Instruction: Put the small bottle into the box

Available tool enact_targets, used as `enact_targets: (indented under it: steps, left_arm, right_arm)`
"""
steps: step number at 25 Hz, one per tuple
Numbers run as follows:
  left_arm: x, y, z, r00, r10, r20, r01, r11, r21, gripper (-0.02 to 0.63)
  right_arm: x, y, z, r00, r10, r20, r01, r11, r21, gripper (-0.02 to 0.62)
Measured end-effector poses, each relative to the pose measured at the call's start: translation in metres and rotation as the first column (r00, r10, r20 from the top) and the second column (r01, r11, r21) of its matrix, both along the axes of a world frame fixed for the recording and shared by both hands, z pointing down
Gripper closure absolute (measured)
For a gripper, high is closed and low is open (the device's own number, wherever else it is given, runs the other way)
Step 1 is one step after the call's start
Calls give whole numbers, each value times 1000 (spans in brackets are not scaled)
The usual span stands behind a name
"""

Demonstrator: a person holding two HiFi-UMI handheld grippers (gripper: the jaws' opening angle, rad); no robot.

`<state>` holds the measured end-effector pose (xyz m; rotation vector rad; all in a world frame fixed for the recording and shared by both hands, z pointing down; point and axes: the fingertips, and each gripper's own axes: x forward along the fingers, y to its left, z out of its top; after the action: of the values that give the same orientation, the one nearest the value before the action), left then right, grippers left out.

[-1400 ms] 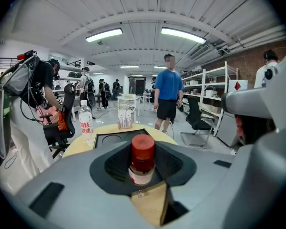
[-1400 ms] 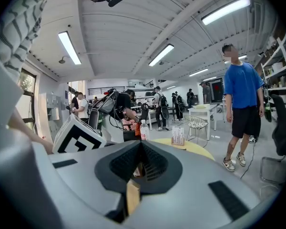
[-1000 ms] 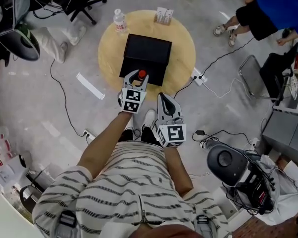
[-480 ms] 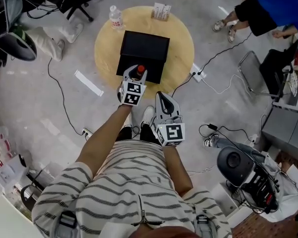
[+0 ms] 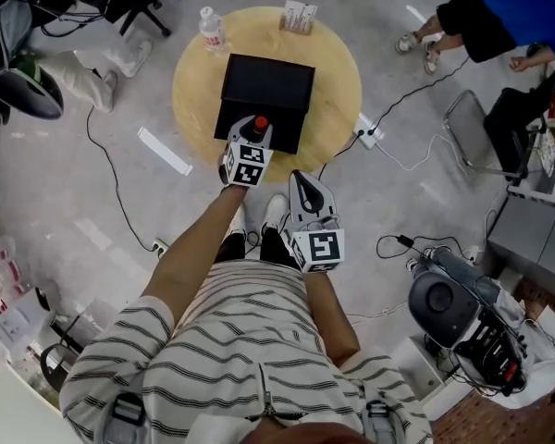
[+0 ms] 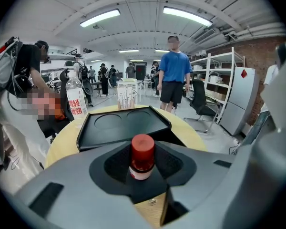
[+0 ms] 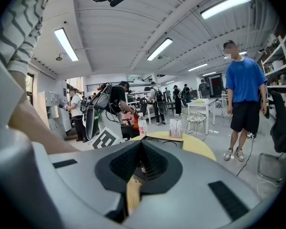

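Checking the left gripper (image 5: pixel 252 129) first: what's it got? (A)

Jaws clamped on the small bottle (image 6: pixel 142 157), red cap up, upright. (B)

Where's that relative to the box (image 5: pixel 264 86)? (A)

In the head view the small bottle sits at the box's near edge, over the round table (image 5: pixel 338 81). In the left gripper view the box is just beyond the bottle, black top with two round recesses. Bottle is not inside it. (B)

Right gripper (image 5: pixel 301 181)? (A)

Jaws pressed together, nothing between them, per the right gripper view. It's held back by the person's body, off the table, well behind the left one. (B)

Anything else on the table? (A)

A water bottle (image 5: pixel 210 28) at the far left rim and a small card stand (image 5: pixel 299 17) at the far edge, both apart from the box. A person in blue (image 5: pixel 509 7) stands beyond the table, to the right. (B)
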<state>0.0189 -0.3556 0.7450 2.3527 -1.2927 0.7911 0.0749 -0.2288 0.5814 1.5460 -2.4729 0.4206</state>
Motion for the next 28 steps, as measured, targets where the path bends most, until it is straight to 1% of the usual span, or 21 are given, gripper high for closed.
enact_targets:
  steps: [3,6,14,24,28]
  left_arm:
    - [-2,6,2,1000,1,11,-1,1000,-3,451]
    - [-2,9,-1,1000,7,24,-7,1000,12,451]
    - [-1,5,-4,1000,-4,26,4,1000,7,451]
    - [-1,7,-18,1000,-13,-8,13,999,29,449]
    - [-9,14,-35,999,-17,-29,18,998,60,449]
  right_arm:
    - [-2,9,-2,1000,1,-1,-1,1000,4,586]
    - [-3,15,-3,1000,0,-2,0,1000,7,586]
    - [-8,11,-4,1000,-4,-1,4,1000,6,586]
    - [-3,13,-6,1000,0,-6,0,1000,15,586]
    - [-10,17,-9,1000,5,-6,-5,1000,28,586]
